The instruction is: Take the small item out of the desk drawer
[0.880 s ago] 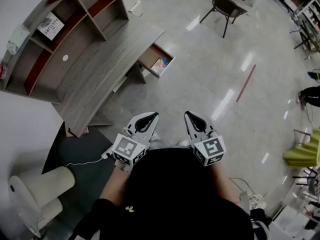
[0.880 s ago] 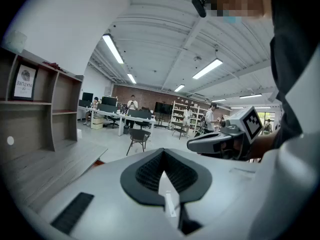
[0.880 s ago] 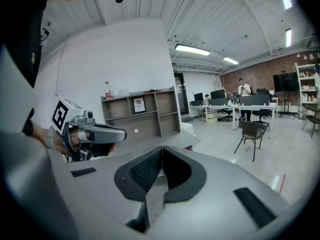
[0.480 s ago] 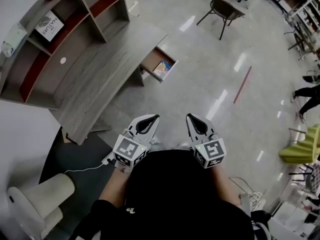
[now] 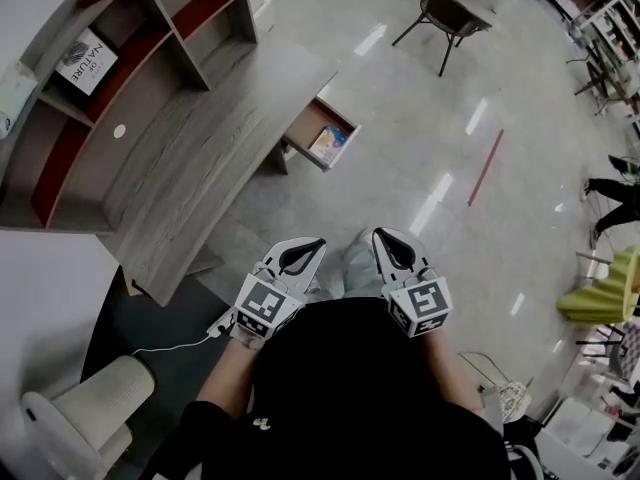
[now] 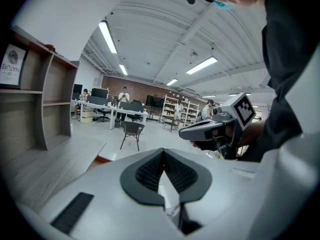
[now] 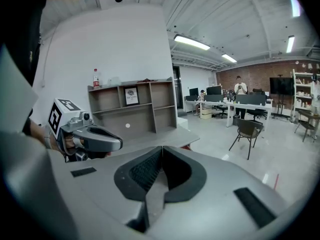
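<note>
- An open-plan office with a glossy grey floor (image 5: 420,168), seen from above by the head view; tables, shelving and people stand far off in the two gripper views.
- The left gripper (image 5: 314,244) and the right gripper (image 5: 384,235) are held side by side close to the person's dark torso, tips pointing forward and slightly down.
- Both pairs of jaws are pressed together at the tips, with nothing between them.
- Ahead of the jaws and slightly to the left, well apart from them, a grey wooden desk (image 5: 200,158) has its drawer (image 5: 312,126) pulled open.
- A small colourful item (image 5: 328,144) lies inside the drawer.
- Only bare floor lies between the jaw tips and the drawer.
- A shelf unit (image 5: 150,28) stands on the desk's far-left side and holds a framed card (image 5: 85,60).
- Beyond the drawer, further ahead of the jaws, stands a dark chair (image 5: 445,13).
- To the right of the jaws, a red strip (image 5: 485,166) marks the floor.
- Behind and left of the left jaws, a white cable (image 5: 170,346) runs over dark flooring towards a pale bin (image 5: 70,408).
</note>
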